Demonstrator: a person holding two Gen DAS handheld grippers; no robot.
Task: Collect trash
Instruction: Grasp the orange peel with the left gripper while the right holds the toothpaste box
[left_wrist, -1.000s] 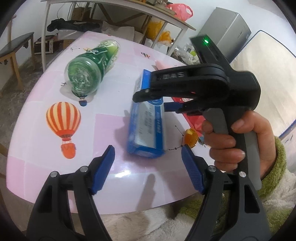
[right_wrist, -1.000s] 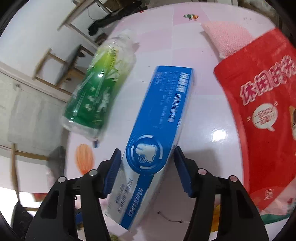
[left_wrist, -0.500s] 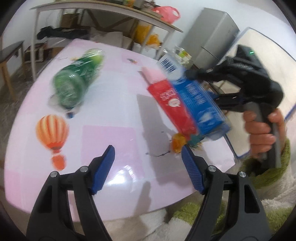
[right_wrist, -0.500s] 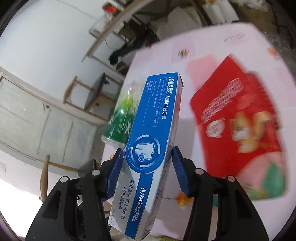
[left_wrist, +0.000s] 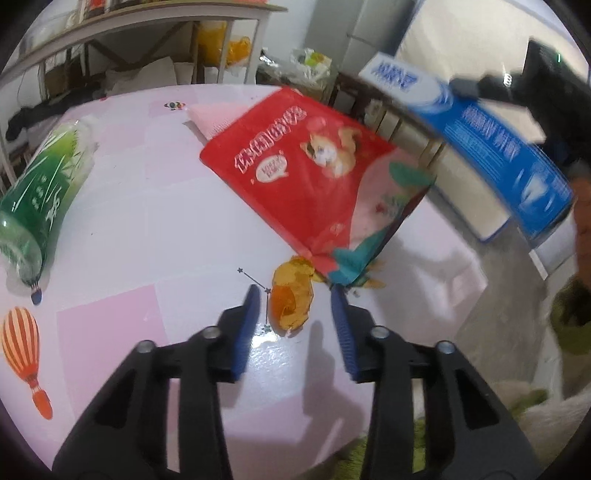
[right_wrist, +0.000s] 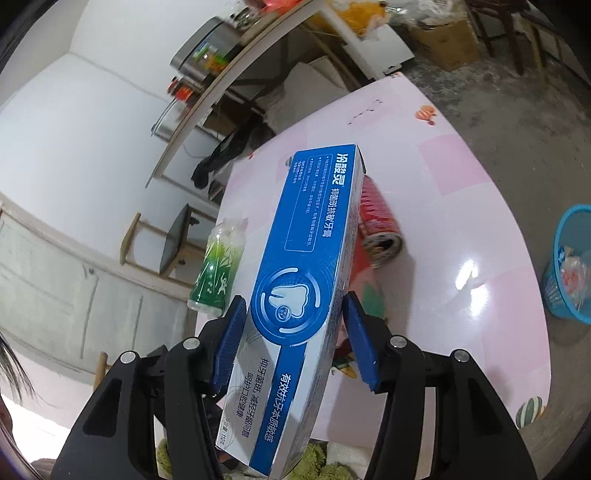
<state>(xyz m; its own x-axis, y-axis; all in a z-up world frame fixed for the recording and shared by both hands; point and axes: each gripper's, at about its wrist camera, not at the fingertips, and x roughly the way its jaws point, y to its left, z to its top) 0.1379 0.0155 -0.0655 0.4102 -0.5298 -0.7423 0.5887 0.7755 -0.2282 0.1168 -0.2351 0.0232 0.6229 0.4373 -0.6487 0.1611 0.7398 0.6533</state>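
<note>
Closing on orange wrapper (left_wrist: 291, 299): left gripper (left_wrist: 293, 317) jaws narrowing, wrapper between pads on bench (left_wrist: 147, 206), not yet pinched. Keep tips low, straddle crumpled bulk, avoid snagging red snack bag (left_wrist: 310, 177) corner touching it. Right gripper (right_wrist: 293, 339) clamps blue toothpaste box (right_wrist: 310, 266) above bench; blue bin (right_wrist: 569, 266) sits on floor beyond bench edge, likely drop point.

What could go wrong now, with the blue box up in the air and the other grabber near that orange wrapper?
The right gripper clamps the toothpaste box near one end, so the long box might tip or slip before reaching the blue basket.

The left gripper is closing around the crumpled orange wrapper, not yet pressing it. The red snack bag lies right beside it, so the fingers might pinch its corner and drag it along.
</note>
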